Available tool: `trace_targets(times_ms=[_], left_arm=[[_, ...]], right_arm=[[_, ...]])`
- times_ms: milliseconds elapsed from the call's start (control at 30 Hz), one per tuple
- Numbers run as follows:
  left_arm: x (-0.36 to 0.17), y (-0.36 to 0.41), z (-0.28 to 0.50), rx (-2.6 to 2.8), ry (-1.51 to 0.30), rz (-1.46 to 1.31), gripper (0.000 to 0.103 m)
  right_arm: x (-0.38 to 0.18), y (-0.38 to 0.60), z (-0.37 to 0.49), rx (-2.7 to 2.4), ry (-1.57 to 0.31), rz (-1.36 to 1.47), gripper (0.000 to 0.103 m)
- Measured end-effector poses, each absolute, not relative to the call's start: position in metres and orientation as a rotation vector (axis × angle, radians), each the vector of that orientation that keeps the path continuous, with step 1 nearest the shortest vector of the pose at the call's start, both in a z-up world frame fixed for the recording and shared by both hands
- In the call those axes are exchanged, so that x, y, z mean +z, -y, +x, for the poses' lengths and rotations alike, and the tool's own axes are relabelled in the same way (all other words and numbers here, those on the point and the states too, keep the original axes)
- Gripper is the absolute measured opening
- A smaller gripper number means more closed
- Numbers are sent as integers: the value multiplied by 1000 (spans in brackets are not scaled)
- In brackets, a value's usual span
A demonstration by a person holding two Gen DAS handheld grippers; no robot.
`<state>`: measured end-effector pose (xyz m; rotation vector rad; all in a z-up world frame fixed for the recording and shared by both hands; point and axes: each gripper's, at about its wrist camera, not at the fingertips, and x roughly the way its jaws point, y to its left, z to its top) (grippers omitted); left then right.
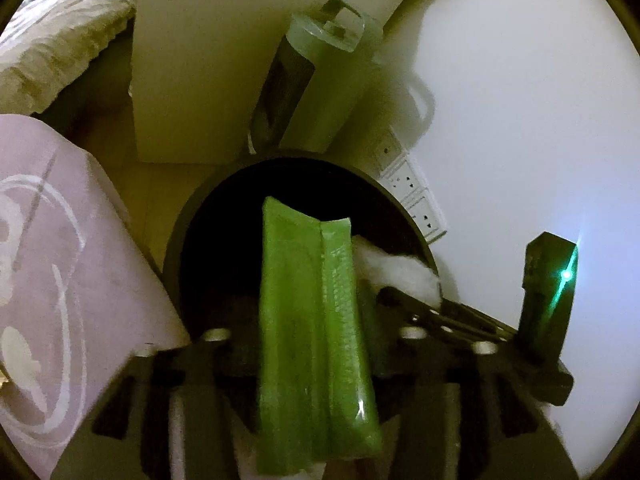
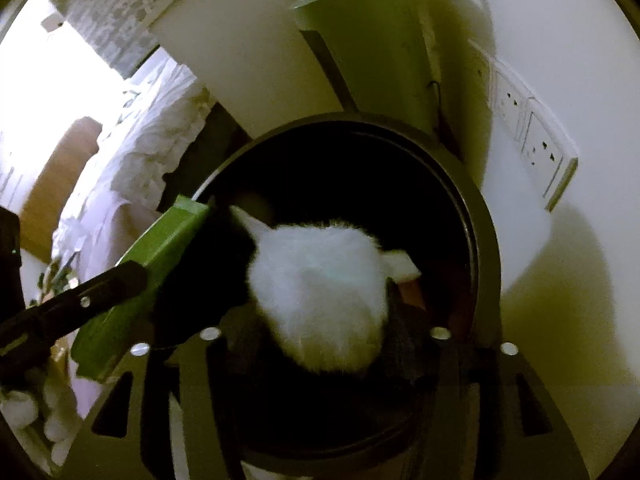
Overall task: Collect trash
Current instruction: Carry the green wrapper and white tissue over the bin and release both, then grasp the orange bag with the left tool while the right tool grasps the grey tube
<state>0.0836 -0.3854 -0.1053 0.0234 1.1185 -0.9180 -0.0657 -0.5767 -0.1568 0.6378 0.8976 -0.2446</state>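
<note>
The white wall (image 1: 520,100) and a pale cabinet (image 1: 192,60) stand behind a round dark bin (image 2: 486,240); both grippers hang over its mouth. A green wrapper (image 1: 312,340) lies between the left gripper's (image 1: 316,360) fingers, a white crumpled tissue (image 2: 324,300) between the right gripper's (image 2: 324,340); whether either gripper grasps or has released its piece, I cannot tell, since the pads are covered. To do the drop well, I judge both should open fully over the middle of the mouth, clear of the rim; the wrapper's near end hangs outside it. The bin's inside is black; its contents are hard to make out.
</note>
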Motion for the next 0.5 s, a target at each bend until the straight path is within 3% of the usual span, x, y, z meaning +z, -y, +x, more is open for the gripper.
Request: trace_targets(times_ms=[33,100,333,400,500], left_arm=[[-104,384,83,-911,-1110,25,66],[-100,382,81,-905,-1096,26,71],[-75,362,71,-917,-1050,23,72],[-65,347,68,-915,-1026,5,79],[-49,315,63,-895,-979,-26,80]], right_arm=[[-156,577,-67,-243,-894,640,65],[-152,575,-69,-244,-886,636,67],[-130,559,-70,-201,-858,607,67],[-122,547,-66,-169,-855,583,67],[-109,521,-55,-111,-858,533,67]])
